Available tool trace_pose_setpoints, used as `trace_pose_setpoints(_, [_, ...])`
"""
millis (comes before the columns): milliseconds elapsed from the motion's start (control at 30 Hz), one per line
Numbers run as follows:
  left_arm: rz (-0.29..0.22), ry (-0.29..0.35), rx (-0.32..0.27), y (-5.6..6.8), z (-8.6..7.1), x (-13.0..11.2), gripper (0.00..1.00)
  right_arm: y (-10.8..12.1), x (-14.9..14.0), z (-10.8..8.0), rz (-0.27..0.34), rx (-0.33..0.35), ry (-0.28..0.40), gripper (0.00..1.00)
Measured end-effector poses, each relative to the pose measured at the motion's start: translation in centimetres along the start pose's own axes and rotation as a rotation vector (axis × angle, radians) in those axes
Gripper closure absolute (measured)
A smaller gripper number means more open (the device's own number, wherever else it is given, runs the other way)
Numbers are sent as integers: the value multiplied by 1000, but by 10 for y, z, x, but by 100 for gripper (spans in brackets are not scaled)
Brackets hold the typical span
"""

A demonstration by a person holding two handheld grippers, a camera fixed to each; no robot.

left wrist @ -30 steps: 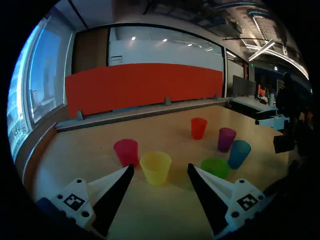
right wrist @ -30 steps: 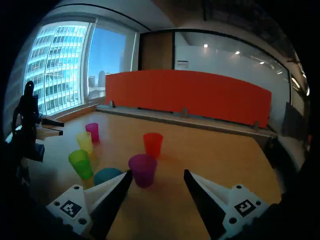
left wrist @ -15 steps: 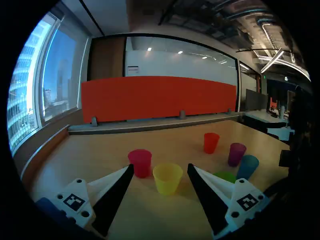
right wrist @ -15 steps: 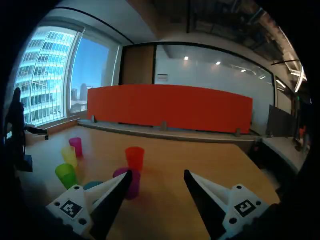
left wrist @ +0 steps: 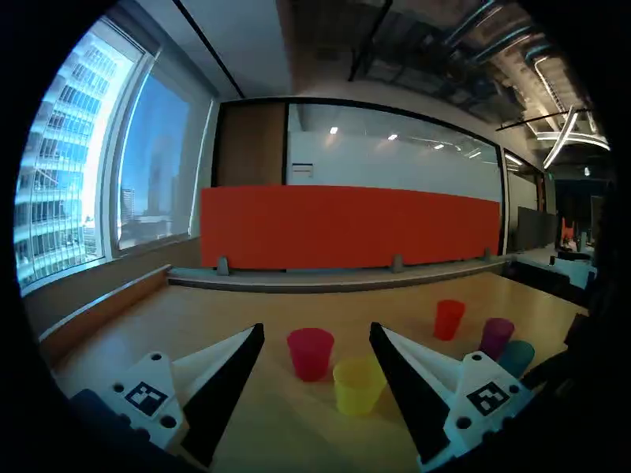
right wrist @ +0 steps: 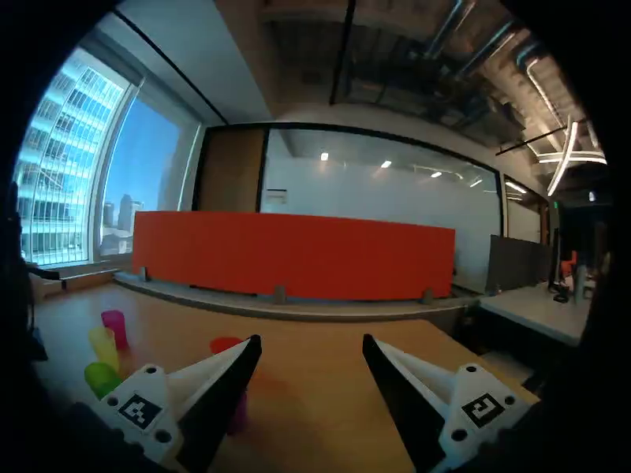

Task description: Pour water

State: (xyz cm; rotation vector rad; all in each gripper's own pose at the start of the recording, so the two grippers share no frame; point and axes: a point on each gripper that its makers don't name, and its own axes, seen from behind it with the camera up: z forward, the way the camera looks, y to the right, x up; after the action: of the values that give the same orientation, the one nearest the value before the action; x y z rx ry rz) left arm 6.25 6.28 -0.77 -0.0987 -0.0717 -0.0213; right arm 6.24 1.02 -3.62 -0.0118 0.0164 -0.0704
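Several plastic cups stand on the wooden table [left wrist: 197, 315]. In the left gripper view, a pink cup [left wrist: 310, 355] and a yellow cup [left wrist: 358, 385] sit just beyond my open left gripper [left wrist: 314, 326]; an orange-red cup [left wrist: 449, 318], a purple cup [left wrist: 496, 337] and a teal cup [left wrist: 517, 357] stand to the right. In the right gripper view, my right gripper [right wrist: 310, 339] is open and empty. The pink cup [right wrist: 114, 327], yellow cup [right wrist: 103, 345] and green cup [right wrist: 101, 378] stand far left. The orange-red cup [right wrist: 225, 344] and purple cup [right wrist: 238, 414] peek out behind the left finger. I cannot see whether any cup holds water.
A long orange divider panel [left wrist: 347, 229] runs along the table's far edge, with a glass wall behind it. Tall windows [left wrist: 71, 189] line the left side. Another desk [right wrist: 536, 307] stands to the right, past the table's edge.
Both views have tilted upward and sunk closer to the table, so the cups have slid low in the frames. Both grippers stay open and hold nothing.
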Motion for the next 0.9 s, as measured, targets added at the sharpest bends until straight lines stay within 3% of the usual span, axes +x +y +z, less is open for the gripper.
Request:
trace_pose_setpoints(233, [40,48,31,0,0,8,0,-10,14,-2,35,10,37,1])
trace_pose_setpoints(500, [99,93,74,-8,-1,15,0,-8,30,0,30,6,54,1])
trace_pose_setpoints(900, [105,94,68,-19,2,0,0,0,23,-3,42,-36,49,1])
